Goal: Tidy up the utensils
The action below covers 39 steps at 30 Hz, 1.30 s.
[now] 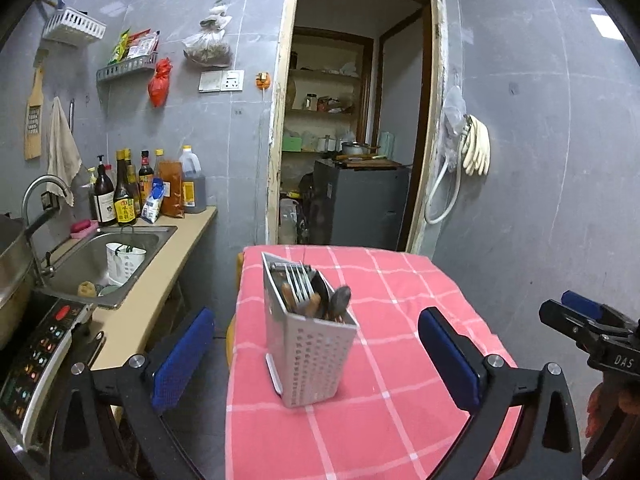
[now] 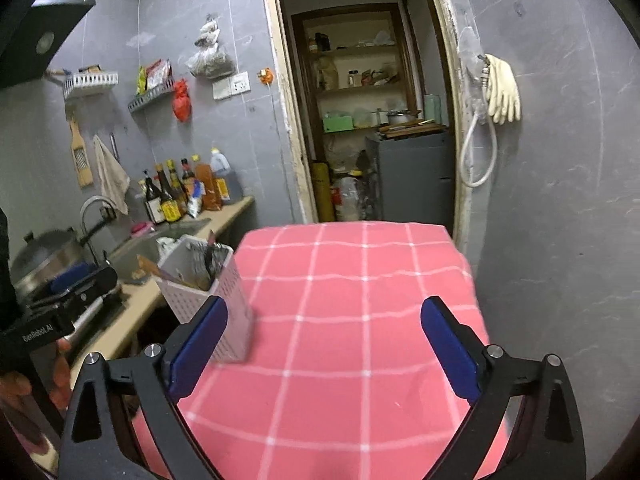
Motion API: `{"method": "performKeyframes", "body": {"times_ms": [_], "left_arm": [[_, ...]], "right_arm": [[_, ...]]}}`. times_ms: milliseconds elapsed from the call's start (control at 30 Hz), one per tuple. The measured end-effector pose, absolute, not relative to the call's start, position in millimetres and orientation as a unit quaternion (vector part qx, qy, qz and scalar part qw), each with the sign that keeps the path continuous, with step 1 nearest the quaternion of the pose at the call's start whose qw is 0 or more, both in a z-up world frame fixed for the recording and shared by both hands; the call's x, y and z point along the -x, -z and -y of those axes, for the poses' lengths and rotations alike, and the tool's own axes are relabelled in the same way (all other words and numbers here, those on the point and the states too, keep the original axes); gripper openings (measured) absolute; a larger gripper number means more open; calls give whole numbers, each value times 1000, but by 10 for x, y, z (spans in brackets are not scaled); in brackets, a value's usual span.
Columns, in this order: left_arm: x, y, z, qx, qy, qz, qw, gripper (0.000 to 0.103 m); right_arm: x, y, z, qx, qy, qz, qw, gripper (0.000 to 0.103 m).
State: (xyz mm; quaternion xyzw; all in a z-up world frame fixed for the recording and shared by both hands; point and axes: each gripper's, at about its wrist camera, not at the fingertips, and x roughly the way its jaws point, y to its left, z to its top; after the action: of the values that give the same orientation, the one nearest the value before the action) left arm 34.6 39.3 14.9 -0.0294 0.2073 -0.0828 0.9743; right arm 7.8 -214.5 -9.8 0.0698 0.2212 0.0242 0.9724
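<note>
A white perforated utensil holder (image 1: 310,336) stands upright on the pink checked tablecloth (image 1: 400,420). It holds a fork, spoons and wooden-handled utensils (image 1: 316,294). My left gripper (image 1: 316,356) is open and empty, its blue pads either side of the holder, held back above the table. In the right wrist view the holder (image 2: 212,292) stands at the table's left edge. My right gripper (image 2: 322,344) is open and empty above the pink tablecloth (image 2: 352,300), with the holder just beyond its left pad (image 2: 198,350). The right gripper also shows in the left wrist view (image 1: 580,320).
A counter (image 1: 160,280) with a steel sink (image 1: 100,260) runs along the left, with sauce bottles (image 1: 132,188) at the back and a stove panel (image 1: 36,360) in front. A doorway (image 1: 352,120) opens behind the table. Grey wall stands on the right.
</note>
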Motion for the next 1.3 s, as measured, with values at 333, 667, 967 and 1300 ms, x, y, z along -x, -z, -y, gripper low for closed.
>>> {"method": "performKeyframes", "body": {"times_ms": [333, 667, 967, 1300], "left_arm": [[-127, 37, -312, 33, 84, -222, 971, 103], [-102, 89, -343, 36, 83, -228, 970, 103], [-96, 98, -439, 43, 75, -228, 970, 103], [-95, 98, -463, 45, 73, -228, 970, 103]], "right_arm": [[179, 291, 2176, -80, 9, -237, 968, 97], [131, 340, 2049, -71, 1, -241, 968, 97], [83, 340, 1942, -67, -8, -242, 968, 97], [70, 341, 1904, -66, -11, -244, 968, 97]]}}
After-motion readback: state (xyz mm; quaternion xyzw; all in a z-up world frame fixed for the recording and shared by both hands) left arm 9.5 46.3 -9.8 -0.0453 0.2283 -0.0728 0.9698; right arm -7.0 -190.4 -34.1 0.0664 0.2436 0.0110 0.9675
